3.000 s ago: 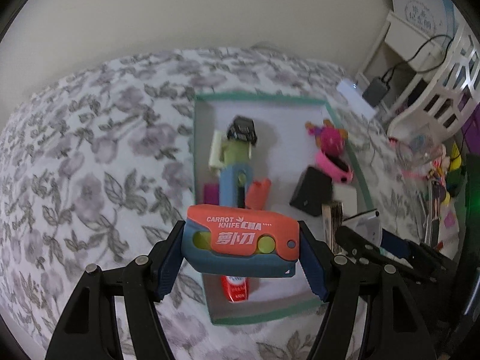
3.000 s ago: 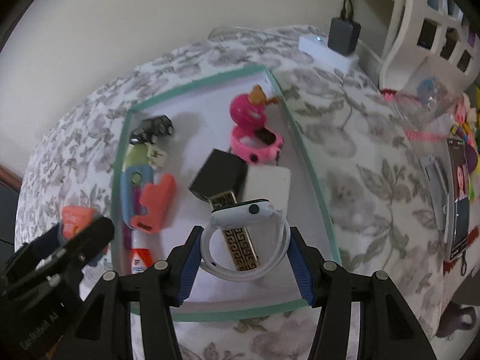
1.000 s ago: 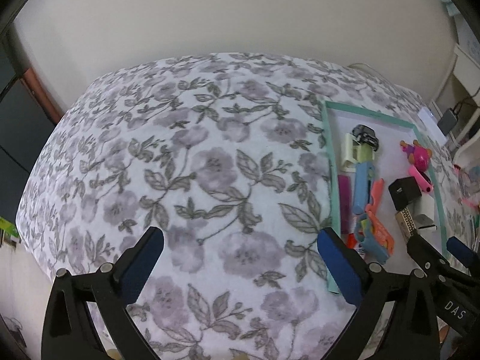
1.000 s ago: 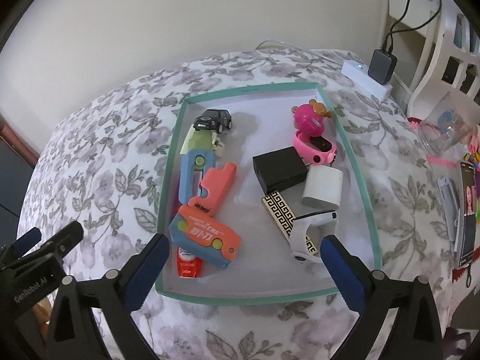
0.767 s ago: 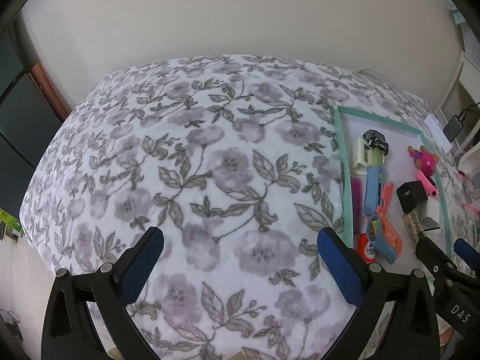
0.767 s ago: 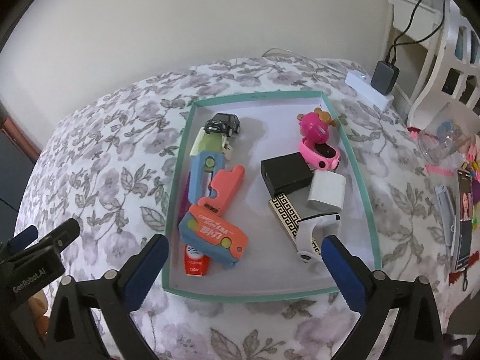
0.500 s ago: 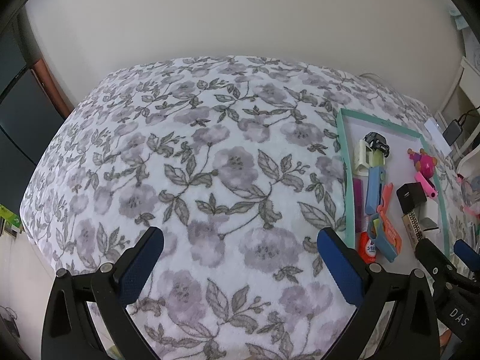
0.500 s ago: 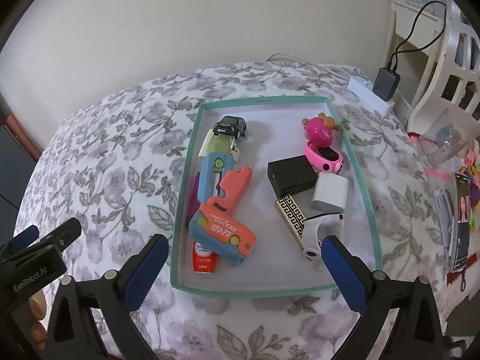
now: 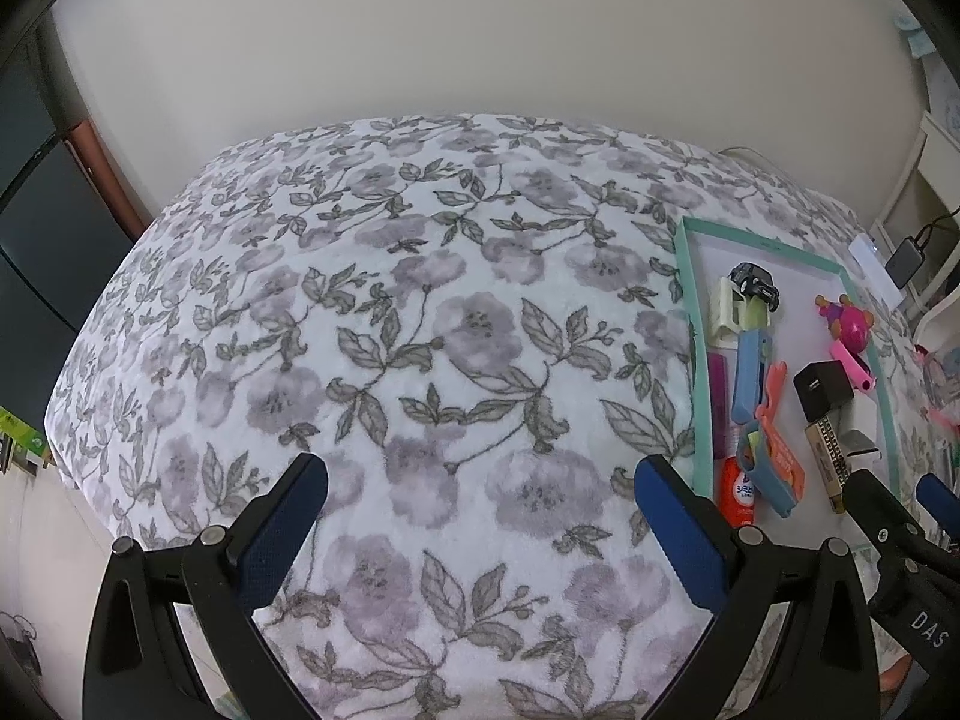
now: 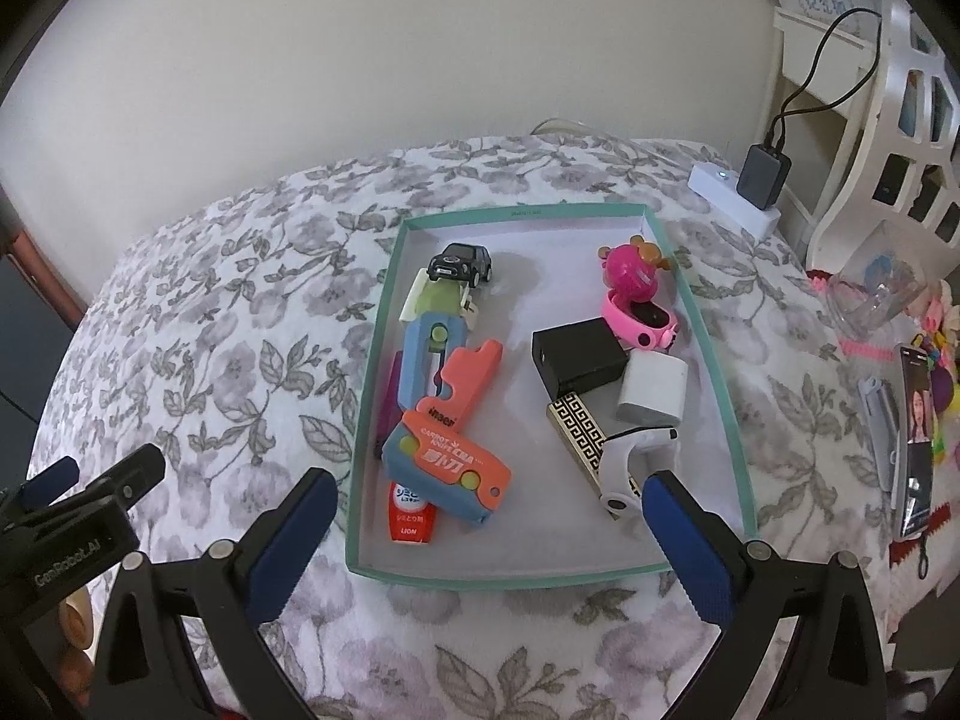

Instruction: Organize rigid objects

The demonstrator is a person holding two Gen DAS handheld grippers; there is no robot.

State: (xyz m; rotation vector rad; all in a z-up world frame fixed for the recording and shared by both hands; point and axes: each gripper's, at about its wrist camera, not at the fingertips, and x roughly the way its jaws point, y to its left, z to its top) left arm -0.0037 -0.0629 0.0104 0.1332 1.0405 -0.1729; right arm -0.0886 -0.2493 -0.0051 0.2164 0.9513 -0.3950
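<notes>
Both grippers' fingers spread wide, empty: left gripper (image 9: 480, 516), right gripper (image 10: 489, 531).

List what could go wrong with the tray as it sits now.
The tray rests on a soft floral blanket, so a nudge might tilt it. The carrot knife lies stacked over the red tube and may slide. The toy car sits on another piece and could roll.

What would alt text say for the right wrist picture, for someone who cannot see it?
A teal-rimmed tray on a floral blanket holds a toy car, an orange and blue carrot knife, a pink watch, a black box and a white charger. The open right tongs frame the near edge, empty.
</notes>
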